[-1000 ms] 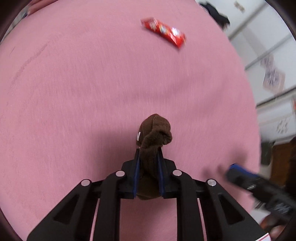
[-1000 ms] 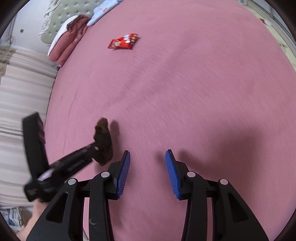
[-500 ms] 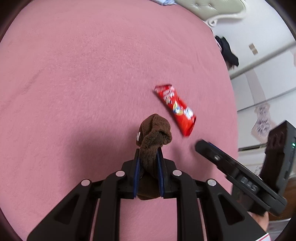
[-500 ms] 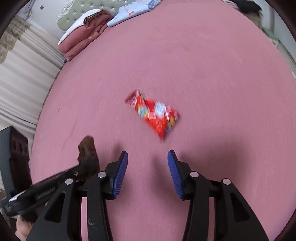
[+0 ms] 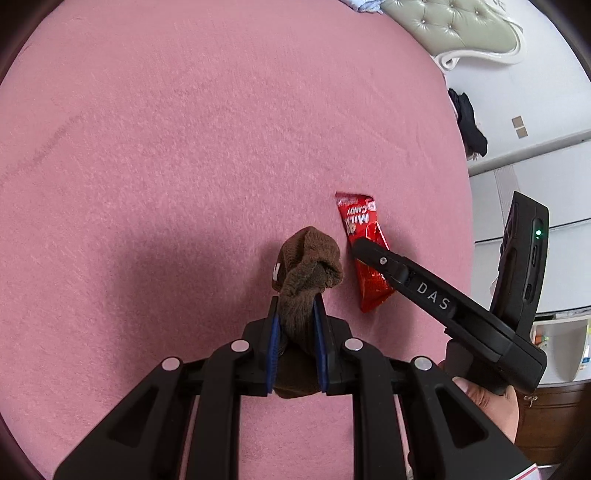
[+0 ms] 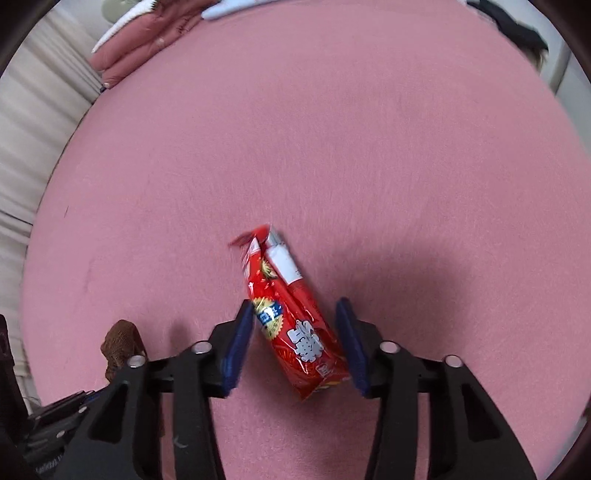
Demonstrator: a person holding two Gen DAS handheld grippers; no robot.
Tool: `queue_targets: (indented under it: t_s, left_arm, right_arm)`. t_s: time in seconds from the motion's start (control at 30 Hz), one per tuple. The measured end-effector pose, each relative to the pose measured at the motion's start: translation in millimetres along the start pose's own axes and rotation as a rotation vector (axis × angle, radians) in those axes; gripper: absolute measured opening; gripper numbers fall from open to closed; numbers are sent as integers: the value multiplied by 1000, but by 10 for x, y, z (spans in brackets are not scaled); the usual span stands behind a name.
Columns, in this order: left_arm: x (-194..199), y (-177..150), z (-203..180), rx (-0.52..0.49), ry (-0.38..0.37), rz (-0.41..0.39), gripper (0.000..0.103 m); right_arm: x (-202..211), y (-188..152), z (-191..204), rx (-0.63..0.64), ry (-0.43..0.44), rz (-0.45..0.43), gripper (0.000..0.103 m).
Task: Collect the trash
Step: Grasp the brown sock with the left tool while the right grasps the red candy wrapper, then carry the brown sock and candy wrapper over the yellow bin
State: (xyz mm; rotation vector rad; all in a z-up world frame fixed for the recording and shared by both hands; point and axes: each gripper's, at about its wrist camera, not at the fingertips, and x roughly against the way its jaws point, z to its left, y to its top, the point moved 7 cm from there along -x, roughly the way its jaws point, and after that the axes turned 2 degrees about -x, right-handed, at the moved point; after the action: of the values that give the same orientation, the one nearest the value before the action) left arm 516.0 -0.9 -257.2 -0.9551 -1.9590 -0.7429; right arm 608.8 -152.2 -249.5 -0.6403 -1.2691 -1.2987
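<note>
My left gripper (image 5: 295, 306) is shut on a brown sock (image 5: 306, 266) and holds it just above the pink bedspread (image 5: 166, 147). The sock also shows at the lower left of the right wrist view (image 6: 120, 345). A red candy wrapper (image 6: 291, 317) lies flat on the bedspread. My right gripper (image 6: 295, 321) is open, with its blue-padded jaws on either side of the wrapper's near half. In the left wrist view the right gripper's finger (image 5: 373, 254) lies across the wrapper (image 5: 364, 240), just right of the sock.
A folded pink quilt and pillows (image 6: 147, 40) lie at the bed's far left. A padded green headboard (image 5: 461, 26) stands at the far end. Dark clothing (image 5: 469, 125) hangs by the bed's right edge. White cabinets (image 5: 554, 184) stand to the right.
Both grippers have moved forward across the bed to the wrapper. The right gripper, still open, now straddles it. The left gripper still holds the sock.
</note>
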Motion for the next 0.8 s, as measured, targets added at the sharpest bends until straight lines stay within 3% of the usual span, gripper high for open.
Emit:
queue_targets:
  t_s: [0.1,0.33,0.8]
  left_arm:
    - [-41,-83,-16,-10,-11,16,16]
    - [12,-561,-145,-58,-40,53,16]
    - [401,-2432,-306,-245,23,200,16]
  right_arm:
    - [99,-162,-23,-14,45,-17,30]
    - [503,-897,-242,-160,179,-26,29]
    - [1359,-2850,-277,-282,179,17,29]
